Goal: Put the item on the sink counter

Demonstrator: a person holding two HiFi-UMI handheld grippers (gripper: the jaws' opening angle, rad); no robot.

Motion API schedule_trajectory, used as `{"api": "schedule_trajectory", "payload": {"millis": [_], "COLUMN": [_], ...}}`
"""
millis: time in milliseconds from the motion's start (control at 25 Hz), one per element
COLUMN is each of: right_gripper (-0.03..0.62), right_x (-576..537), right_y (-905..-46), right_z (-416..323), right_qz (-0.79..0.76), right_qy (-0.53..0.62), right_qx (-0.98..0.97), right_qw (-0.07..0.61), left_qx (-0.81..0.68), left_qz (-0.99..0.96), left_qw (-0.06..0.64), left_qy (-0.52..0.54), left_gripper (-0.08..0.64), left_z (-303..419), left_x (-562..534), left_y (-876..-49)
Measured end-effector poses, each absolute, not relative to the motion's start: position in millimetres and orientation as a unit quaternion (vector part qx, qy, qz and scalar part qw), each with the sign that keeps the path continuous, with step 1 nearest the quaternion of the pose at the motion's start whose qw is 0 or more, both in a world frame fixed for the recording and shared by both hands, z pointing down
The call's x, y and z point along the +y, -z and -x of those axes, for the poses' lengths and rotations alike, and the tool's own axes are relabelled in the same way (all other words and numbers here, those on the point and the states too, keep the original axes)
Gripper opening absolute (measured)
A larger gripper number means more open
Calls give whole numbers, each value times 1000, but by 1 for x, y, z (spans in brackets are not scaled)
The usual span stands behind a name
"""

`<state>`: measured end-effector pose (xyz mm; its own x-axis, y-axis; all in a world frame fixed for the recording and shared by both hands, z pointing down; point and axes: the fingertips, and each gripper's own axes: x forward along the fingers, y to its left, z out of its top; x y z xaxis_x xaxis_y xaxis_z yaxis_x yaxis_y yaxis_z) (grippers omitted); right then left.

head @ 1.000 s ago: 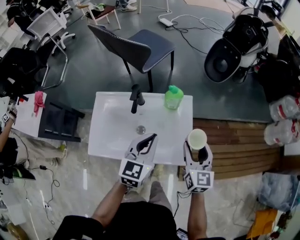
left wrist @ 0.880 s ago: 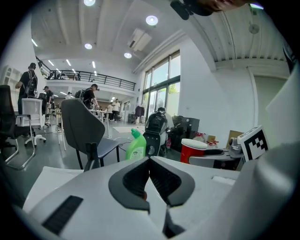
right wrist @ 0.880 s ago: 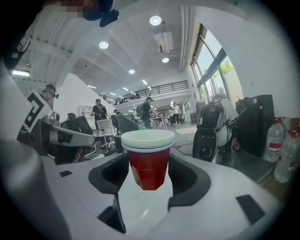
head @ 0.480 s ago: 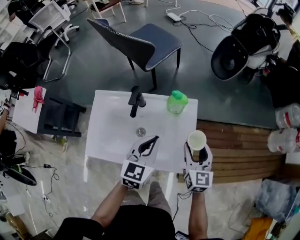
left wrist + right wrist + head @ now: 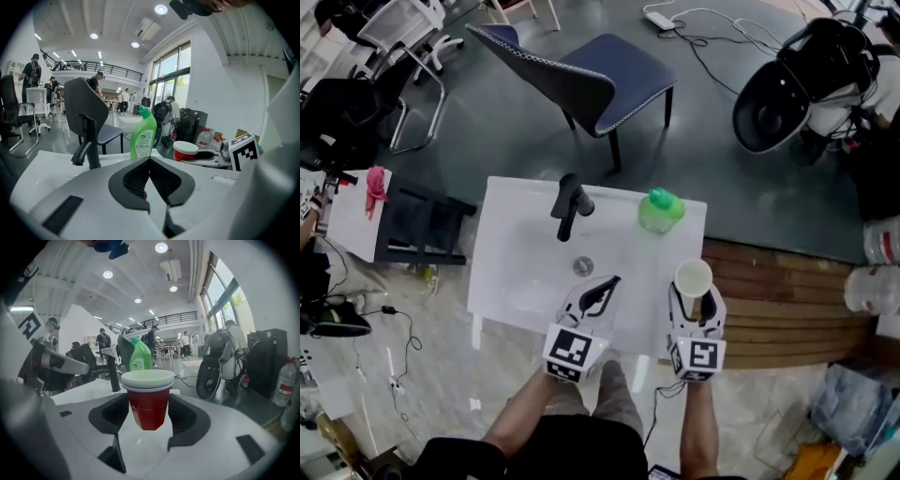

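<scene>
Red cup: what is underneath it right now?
The red cup, gripped by the right hand-held gripper, has its base hanging free between the jaws. From above it appears over the right edge of the white sink counter; the spot directly beneath is covered by the cup itself.

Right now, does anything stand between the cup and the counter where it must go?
Nothing visible does. The cup, in the right tongs, hangs at the right front edge of the counter; bare surface lies ahead, and the bottle stands farther back.
</scene>
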<state>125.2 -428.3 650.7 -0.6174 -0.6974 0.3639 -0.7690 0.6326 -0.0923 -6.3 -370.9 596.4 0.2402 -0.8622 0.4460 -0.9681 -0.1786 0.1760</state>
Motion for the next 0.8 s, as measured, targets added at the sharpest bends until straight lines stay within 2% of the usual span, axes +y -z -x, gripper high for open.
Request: {"api": "schedule_trajectory", "payload": {"millis": [800], "right_gripper": [265], "right_x": [-458], "right_y": [-699], "right_z": [-115], "right_qz": [-405], "right_qy": [-121], "right_qx": [-887], "right_qw": [185], "left_qx": [-602], "left_qz": [-747], "left_qw": [243], "left_qy": [-143], "left_gripper": [2], "left_z": [13], "left_x": [-385], "left_y": [-640]}}
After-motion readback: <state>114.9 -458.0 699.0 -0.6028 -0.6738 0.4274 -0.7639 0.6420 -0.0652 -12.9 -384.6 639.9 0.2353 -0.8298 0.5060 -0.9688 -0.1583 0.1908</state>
